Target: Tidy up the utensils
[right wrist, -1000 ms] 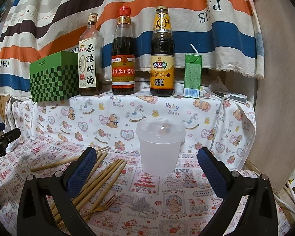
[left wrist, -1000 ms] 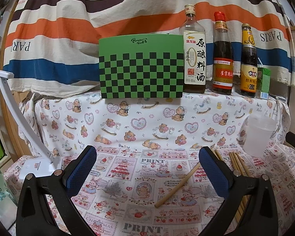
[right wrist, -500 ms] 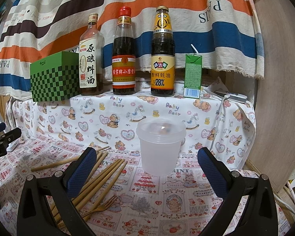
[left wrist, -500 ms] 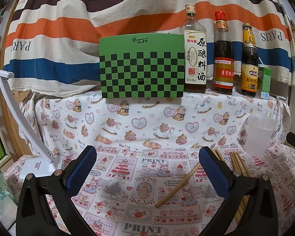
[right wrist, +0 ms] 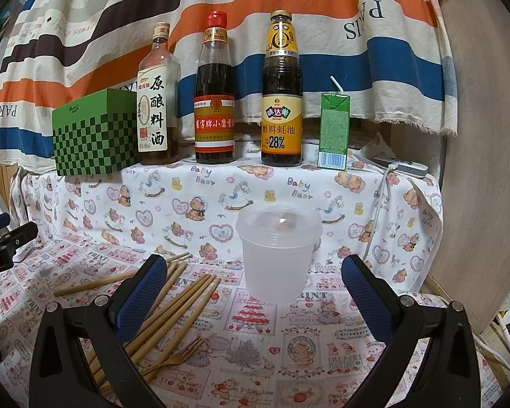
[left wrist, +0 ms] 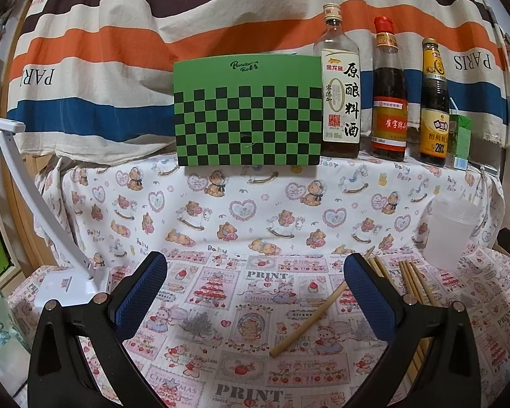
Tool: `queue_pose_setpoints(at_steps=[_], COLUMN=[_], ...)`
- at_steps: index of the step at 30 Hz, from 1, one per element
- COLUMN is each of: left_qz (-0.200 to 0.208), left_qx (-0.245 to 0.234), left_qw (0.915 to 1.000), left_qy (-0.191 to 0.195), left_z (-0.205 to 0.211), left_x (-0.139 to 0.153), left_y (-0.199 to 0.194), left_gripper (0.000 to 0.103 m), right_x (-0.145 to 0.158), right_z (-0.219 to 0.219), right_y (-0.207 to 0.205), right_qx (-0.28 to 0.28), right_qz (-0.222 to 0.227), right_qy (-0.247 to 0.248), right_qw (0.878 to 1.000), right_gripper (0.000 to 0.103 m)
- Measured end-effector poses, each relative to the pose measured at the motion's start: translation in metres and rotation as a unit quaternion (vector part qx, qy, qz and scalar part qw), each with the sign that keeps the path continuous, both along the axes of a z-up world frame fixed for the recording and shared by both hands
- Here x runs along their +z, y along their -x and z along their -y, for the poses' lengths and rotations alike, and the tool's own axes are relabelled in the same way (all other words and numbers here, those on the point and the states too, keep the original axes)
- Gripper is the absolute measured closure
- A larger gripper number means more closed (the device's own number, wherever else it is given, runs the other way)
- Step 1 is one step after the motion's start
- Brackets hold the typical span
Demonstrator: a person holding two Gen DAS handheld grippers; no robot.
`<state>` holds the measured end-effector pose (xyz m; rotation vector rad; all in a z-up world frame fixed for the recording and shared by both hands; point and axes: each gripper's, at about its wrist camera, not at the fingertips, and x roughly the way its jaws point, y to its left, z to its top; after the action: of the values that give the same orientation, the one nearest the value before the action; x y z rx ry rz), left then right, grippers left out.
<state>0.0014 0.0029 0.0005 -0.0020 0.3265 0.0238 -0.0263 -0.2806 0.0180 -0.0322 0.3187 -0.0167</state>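
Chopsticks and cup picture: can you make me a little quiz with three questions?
1. True or false: the plastic cup already holds chopsticks.
2. Which utensil lies nearest the right wrist camera? A) wooden fork B) knife C) ladle
3. Fill in: the right gripper and the left gripper are both ____.

Key: 1. False, the cup is empty and the chopsticks lie on the cloth. 2. A. 3. Open, holding nothing.

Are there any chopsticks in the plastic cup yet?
No, the plastic cup looks empty, and the chopsticks lie on the tablecloth beside it.
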Motion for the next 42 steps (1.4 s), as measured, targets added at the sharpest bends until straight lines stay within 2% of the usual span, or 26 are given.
queue_pose_setpoints(at_steps=[35,39,42], left_qz=[0.011,0.005,-0.016], left_qx=[0.005,0.012,0.002], left_qw=[0.9999,0.9999,0.9999], left_qy=[0.006,-0.002,-0.006], left_z=[-0.0052,-0.0066,-0.008], left_x=[-0.0006,-0.0002,0.0022], left_y=[0.005,0.0051,0.0022], left_gripper=[0.0,0.0,0.0], right_x=[-0.0001,0.0004,0.0004], right_z=[0.0024,0.0031,0.0042], right_y=[0.003,0.004,0.004], right_qx=[-0.005,-0.006,-0.007], right_qz=[0.008,0.01,0.01], right_qy=[-0.005,-0.006,-0.009], right_qw=[1.0,1.0,1.0], right_gripper=[0.0,0.0,0.0])
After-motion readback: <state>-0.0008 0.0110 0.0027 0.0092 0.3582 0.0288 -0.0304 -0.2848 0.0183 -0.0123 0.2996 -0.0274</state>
